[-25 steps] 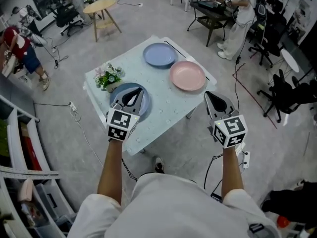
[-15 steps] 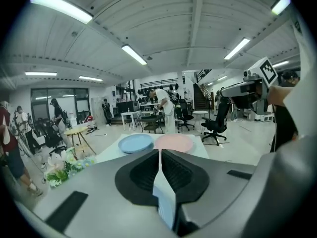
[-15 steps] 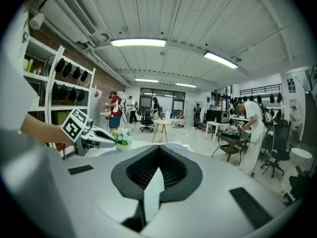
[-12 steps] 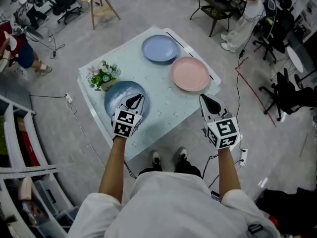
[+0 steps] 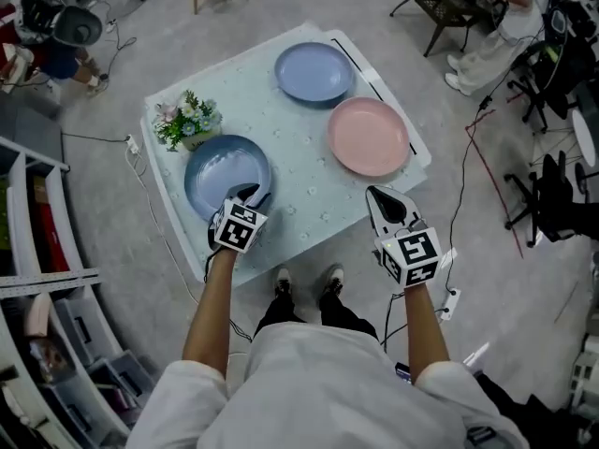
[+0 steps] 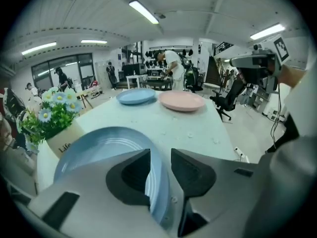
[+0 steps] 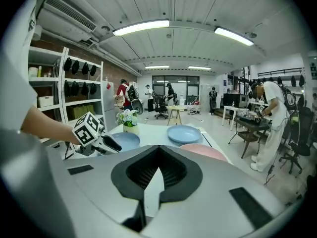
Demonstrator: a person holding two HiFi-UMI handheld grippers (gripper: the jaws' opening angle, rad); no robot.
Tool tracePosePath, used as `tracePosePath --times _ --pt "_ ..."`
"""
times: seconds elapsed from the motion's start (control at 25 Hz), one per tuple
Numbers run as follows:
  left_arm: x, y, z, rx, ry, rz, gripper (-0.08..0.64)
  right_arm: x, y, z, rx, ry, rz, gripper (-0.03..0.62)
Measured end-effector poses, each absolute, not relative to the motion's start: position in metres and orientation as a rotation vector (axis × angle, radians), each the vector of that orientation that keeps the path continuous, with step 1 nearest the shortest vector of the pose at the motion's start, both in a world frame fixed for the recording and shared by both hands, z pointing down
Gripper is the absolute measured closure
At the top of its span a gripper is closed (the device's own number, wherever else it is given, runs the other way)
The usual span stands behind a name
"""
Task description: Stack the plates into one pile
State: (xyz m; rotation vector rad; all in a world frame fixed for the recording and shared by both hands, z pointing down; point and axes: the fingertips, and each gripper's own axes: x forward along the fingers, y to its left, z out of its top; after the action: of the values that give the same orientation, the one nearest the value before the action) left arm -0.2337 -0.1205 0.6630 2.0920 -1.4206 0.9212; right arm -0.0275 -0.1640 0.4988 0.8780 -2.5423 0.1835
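Note:
Three plates lie on the pale blue table [image 5: 309, 195]: a blue plate [image 5: 227, 174] at the near left, a lighter blue plate [image 5: 314, 71] at the far side, and a pink plate [image 5: 369, 137] on the right. My left gripper [image 5: 245, 197] is at the blue plate's near rim. In the left gripper view its jaws [image 6: 160, 155] are opening and straddle that rim [image 6: 157, 182], one finger over the plate and one outside, with a gap at the pads. My right gripper [image 5: 384, 199] hangs shut and empty at the table's near right edge, short of the pink plate [image 7: 205, 151].
A small pot of flowers [image 5: 187, 124] stands at the table's left corner, just beyond the blue plate. Shelving [image 5: 37, 251] runs along the left. Cables [image 5: 468, 157] and office chairs [image 5: 562, 195] are on the floor to the right. People stand farther off in the room.
The left gripper has drawn back from over the blue plate to its near rim, and its jaws have parted. The right gripper stays by the table's near right edge.

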Motion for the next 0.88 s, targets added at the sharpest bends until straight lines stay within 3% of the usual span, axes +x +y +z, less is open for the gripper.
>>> tracePosePath --times 0.36,0.52,0.88 --pt "-0.226 -0.120 0.711 1.953 -1.350 1.139 0.409 0.001 -0.179 0.528 0.852 -2.497 0.324 0.578" --pt "-0.232 -0.122 0.714 1.914 -1.435 1.161 0.485 0.017 -0.181 0.533 0.870 -2.474 0.328 0.578" --pt "-0.230 -0.122 0.691 1.893 -1.528 1.207 0.512 0.047 -0.190 0.532 0.869 -2.480 0.340 0.578"
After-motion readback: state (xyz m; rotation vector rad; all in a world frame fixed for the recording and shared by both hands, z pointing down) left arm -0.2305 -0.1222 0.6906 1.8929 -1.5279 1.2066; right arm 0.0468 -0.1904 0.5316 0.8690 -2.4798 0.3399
